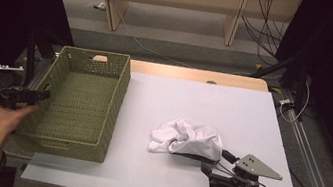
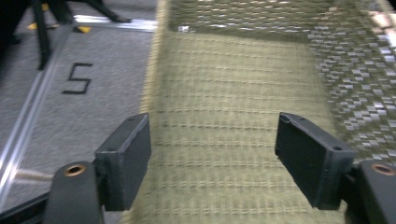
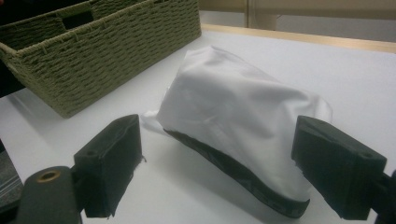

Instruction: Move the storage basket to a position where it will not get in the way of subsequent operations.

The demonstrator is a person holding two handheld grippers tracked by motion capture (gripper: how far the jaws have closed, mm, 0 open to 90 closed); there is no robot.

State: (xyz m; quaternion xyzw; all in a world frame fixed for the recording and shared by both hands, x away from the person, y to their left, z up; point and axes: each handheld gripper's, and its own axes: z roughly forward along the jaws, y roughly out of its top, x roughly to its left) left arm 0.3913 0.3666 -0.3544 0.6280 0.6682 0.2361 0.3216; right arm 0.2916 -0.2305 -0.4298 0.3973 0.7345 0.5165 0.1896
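Item: crumpled white cloth garment with a dark elastic band along its lower edge (image 1: 187, 138). It lies in a loose heap on the white table surface (image 1: 233, 109), right of centre and towards the near edge. In the right gripper view the garment (image 3: 233, 112) sits just ahead of the jaws, its dark band resting on the table.

Item: rectangular olive-green woven basket with cut-out handles (image 1: 83, 100). It stands upright on the left part of the table, well apart from the garment. Its inside shows nothing but the woven floor. In the right gripper view the basket (image 3: 102, 46) stands behind and to the left of the garment.

Item: right gripper, black, with a grey three-cornered plate on top (image 1: 211, 167). A hand holds it at the near right of the table, pointing at the garment. Its jaws stand wide apart, one on each side of the garment's near end; neither presses the cloth (image 3: 217, 163).

Item: left gripper, black (image 1: 42, 95). A hand holds it at the basket's left wall. Its jaws stand wide apart and grip nothing (image 2: 212, 154); in the left gripper view the woven wall of the basket (image 2: 224, 116) lies between them, and the grey floor with a black "5" marking (image 2: 77, 78) shows at the left.
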